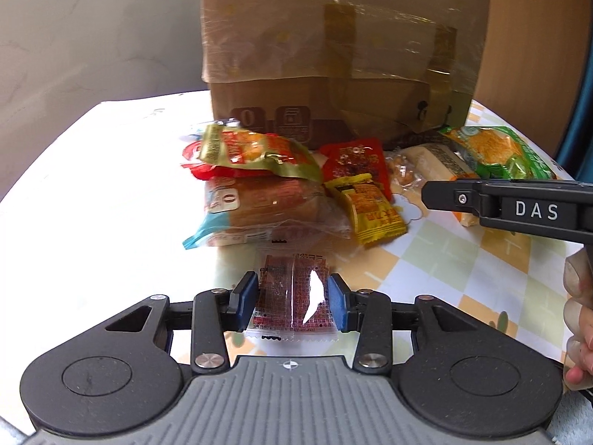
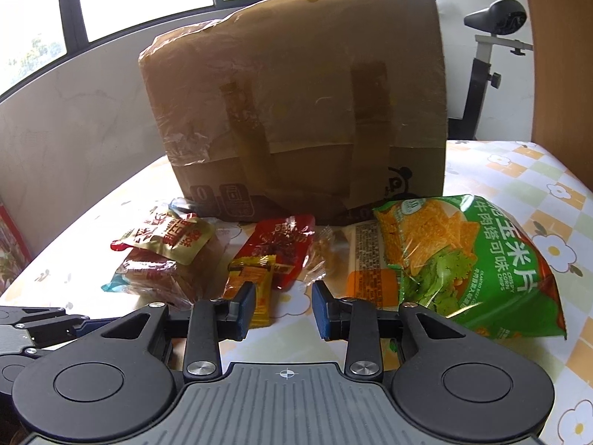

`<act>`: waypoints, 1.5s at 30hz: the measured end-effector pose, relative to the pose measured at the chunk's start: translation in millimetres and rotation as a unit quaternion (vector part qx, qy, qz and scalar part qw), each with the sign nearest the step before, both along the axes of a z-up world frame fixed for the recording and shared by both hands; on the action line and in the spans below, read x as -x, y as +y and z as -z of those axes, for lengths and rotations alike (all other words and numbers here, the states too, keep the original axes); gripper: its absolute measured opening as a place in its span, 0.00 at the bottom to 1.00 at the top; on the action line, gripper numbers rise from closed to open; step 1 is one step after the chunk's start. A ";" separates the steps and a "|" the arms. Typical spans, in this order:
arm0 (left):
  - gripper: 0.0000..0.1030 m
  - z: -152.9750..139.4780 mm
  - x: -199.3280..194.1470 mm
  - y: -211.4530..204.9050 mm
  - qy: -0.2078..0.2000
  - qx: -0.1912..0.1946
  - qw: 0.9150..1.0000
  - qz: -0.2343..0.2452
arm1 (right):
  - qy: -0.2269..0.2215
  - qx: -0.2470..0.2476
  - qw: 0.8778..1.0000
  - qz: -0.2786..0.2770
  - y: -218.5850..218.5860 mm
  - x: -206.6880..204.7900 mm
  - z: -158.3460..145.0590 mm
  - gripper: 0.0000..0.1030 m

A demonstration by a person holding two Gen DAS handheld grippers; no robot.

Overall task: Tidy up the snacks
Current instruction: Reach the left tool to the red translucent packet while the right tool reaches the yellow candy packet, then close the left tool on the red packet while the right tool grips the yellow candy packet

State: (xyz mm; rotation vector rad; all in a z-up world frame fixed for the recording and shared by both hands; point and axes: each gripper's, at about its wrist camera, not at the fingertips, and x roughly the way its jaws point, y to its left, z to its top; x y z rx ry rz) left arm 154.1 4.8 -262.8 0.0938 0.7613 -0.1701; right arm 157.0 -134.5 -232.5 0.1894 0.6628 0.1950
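Note:
A small clear packet [image 1: 281, 289] with red print lies flat on the tablecloth, and my left gripper [image 1: 292, 296] is shut on it, one blue pad against each side. Behind it lie a wrapped loaf of bread [image 1: 259, 207], a red-gold pouch [image 1: 252, 152], a red packet [image 1: 352, 159] and a yellow packet [image 1: 370, 207]. My right gripper [image 2: 284, 306] hovers open over the cloth with nothing between its pads. The yellow packet [image 2: 255, 285] sits just behind its left finger. A green bag of corn chips [image 2: 463, 256] lies to its right.
A tall taped cardboard box [image 2: 296, 111] stands behind the snacks. The table [image 2: 537, 185] has a checkered flower cloth. One finger [image 1: 481, 200] of the right gripper crosses the left wrist view, with a person's hand [image 1: 578, 315] at the edge. An exercise bike [image 2: 493, 37] stands beyond.

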 end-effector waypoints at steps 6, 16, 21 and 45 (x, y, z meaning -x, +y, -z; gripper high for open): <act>0.42 0.9 -1.7 6.7 -0.003 0.004 1.000 -0.028 | 0.002 0.018 1.000 -0.025 12.9 -11.3 -0.3 0.33; 0.43 1.4 1.7 10.1 -0.008 0.007 1.000 -0.027 | 0.029 0.052 0.995 -0.078 40.9 -51.0 12.2 0.34; 0.44 1.5 1.8 9.5 -0.008 0.007 1.000 -0.026 | 0.045 0.071 0.995 -0.059 46.4 -62.4 17.5 0.40; 0.44 0.4 4.1 12.6 -0.003 0.011 0.999 -0.035 | 0.053 0.047 0.996 -0.063 19.4 15.6 19.2 0.30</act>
